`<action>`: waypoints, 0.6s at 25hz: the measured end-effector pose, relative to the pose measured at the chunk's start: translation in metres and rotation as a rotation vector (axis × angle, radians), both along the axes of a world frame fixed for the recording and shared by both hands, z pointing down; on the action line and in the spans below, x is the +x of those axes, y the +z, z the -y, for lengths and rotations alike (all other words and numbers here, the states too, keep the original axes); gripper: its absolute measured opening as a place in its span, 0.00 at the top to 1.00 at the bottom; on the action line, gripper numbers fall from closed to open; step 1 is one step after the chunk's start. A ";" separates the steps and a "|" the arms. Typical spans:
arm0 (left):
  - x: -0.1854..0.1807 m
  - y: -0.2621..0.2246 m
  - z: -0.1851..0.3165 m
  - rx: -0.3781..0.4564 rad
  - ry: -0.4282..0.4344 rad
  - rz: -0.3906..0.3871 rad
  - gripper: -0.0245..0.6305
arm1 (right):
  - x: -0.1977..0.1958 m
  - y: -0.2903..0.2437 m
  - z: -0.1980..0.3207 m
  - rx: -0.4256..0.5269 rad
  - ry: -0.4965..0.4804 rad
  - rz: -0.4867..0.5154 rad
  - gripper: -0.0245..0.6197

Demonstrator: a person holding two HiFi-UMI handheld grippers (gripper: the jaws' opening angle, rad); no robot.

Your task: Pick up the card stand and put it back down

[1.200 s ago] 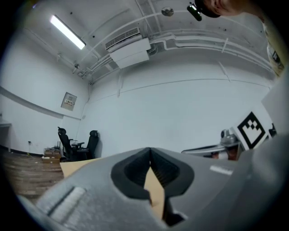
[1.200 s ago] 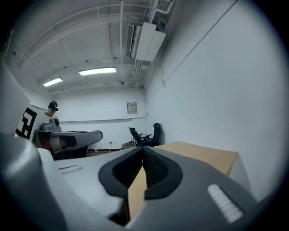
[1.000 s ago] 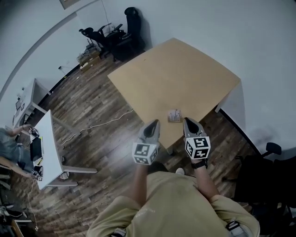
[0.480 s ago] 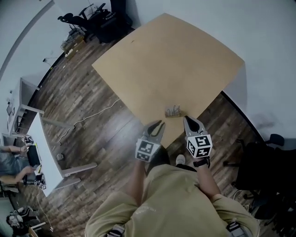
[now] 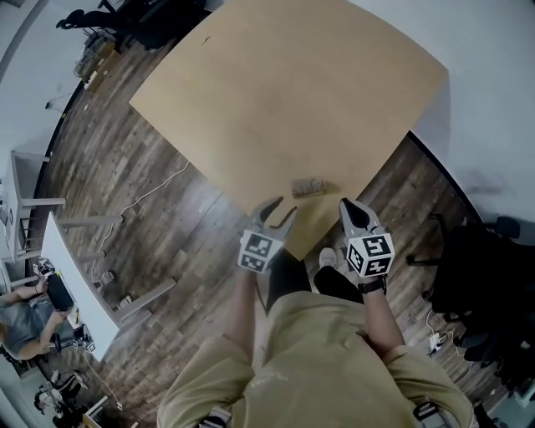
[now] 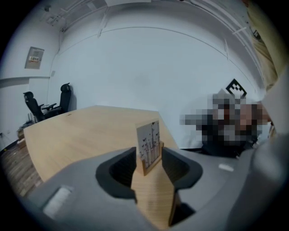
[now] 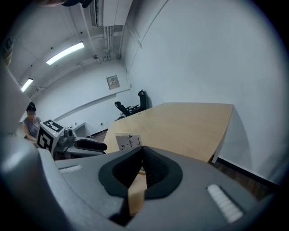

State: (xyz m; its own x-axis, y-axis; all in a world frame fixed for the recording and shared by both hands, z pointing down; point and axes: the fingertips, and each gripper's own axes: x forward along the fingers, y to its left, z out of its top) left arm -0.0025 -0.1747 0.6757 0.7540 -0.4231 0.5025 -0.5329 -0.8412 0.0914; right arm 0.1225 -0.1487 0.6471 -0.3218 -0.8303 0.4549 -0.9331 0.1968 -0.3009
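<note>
The card stand point(image 5: 308, 185), a small wooden holder with a printed white card upright in it, sits near the close corner of the light wood table point(image 5: 284, 92). My left gripper point(image 5: 281, 209) hovers at the table's edge just short of the stand, down and left of it. Its jaws are opening with nothing between them. In the left gripper view the card stand point(image 6: 149, 144) shows beyond the left gripper point(image 6: 149, 157). My right gripper point(image 5: 349, 206) is shut and empty, to the right of the stand. In the right gripper view the card stand point(image 7: 128, 141) is left of the right gripper point(image 7: 141, 151).
Black office chairs point(image 5: 125, 12) stand beyond the table's far left corner. White desks point(image 5: 67, 259) and a seated person point(image 5: 25, 322) are at the left. A cable point(image 5: 159, 188) lies on the wood floor. Another black chair point(image 5: 476, 276) is at the right, by the white wall.
My left gripper's jaws have parted from shut. The head view has moved forward over the table. Both grippers stay near the table's close corner, and the stand has not moved.
</note>
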 end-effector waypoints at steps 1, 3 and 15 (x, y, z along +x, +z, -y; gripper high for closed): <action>0.001 0.007 0.005 -0.006 0.025 0.001 0.70 | -0.002 0.007 0.003 -0.010 -0.003 0.002 0.95; 0.003 0.021 0.015 -0.018 0.084 0.008 0.64 | -0.005 0.018 0.009 -0.029 -0.013 0.000 0.95; 0.038 0.076 0.042 -0.016 0.444 0.147 0.37 | -0.014 0.051 0.027 -0.090 0.017 -0.013 0.95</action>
